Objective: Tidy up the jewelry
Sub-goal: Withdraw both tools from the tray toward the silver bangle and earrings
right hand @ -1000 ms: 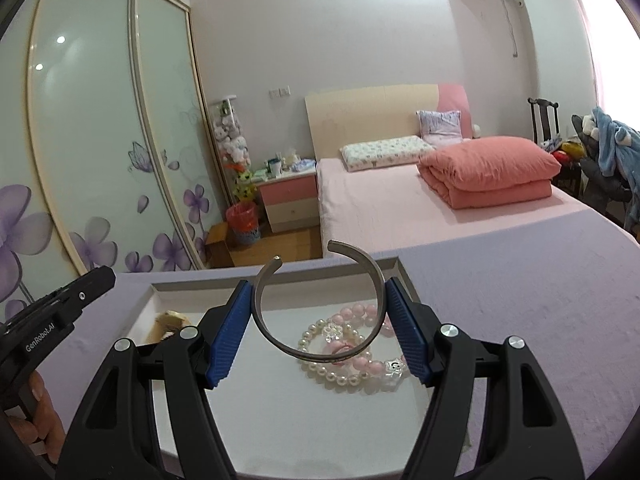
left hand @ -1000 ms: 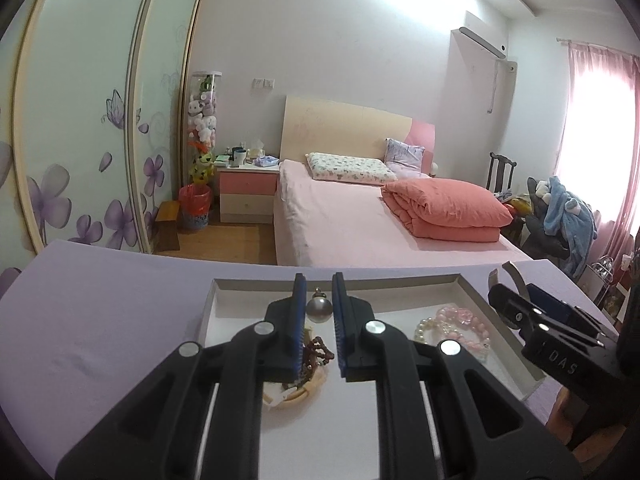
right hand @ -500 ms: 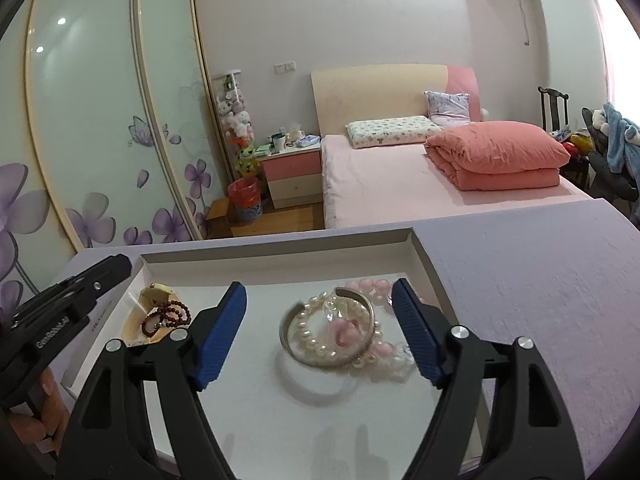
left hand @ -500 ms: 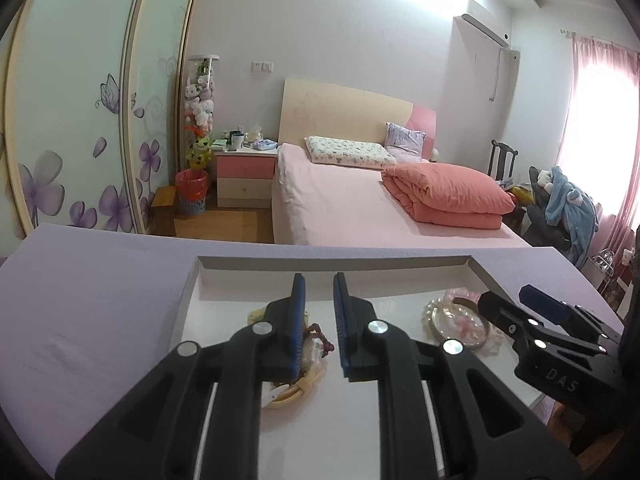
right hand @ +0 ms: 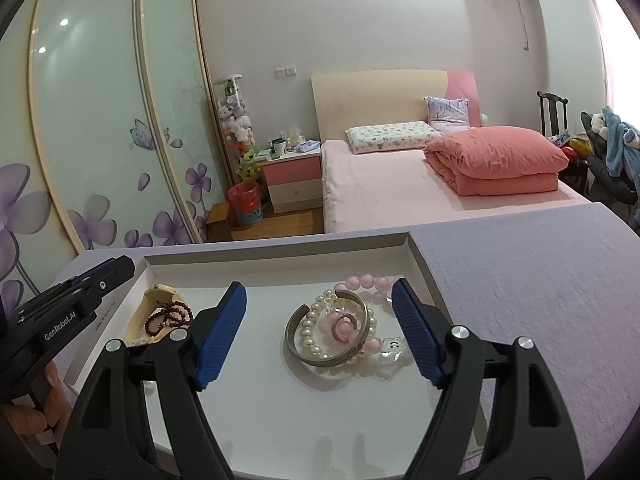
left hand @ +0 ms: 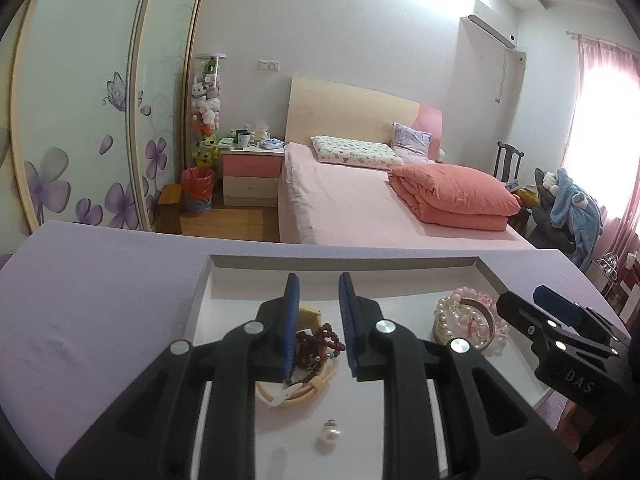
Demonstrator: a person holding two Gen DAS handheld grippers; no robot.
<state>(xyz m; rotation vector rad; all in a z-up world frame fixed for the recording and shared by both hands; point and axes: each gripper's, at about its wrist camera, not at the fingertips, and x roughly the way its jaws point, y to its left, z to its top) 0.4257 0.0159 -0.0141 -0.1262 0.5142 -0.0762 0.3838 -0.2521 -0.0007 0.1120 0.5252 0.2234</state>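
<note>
- Now, from the left wrist view: the left gripper (left hand: 316, 328) hangs over the left half of the white tray (left hand: 344, 262), its jaws a narrow gap apart and opening, with nothing pinched between them.
- Just below its pads lies the dark red bead string (left hand: 320, 344) piled on the cream bangle (left hand: 292, 394), and a loose pearl pendant (left hand: 329, 437) rests alone on the tray floor, nearer than that pile.
- To finish this release cleanly, I'd say let the jaws widen fully and lift straight up, so a pad doesn't snag the beads.
- From the right wrist view: the right gripper (right hand: 320, 332) has its jaws spread wide, empty, either side of the silver cuff (right hand: 326, 338).
- The cuff lies flat on the tray's right half, resting on the pearl bracelet (right hand: 310, 326) and pink bead bracelet (right hand: 366, 282), with a pink ring (right hand: 344, 325) inside its curve.
- Backing away level looks safest; dipping could nudge the cuff off its pile.
- The tray sits on a lilac cloth (right hand: 520, 280).
</note>
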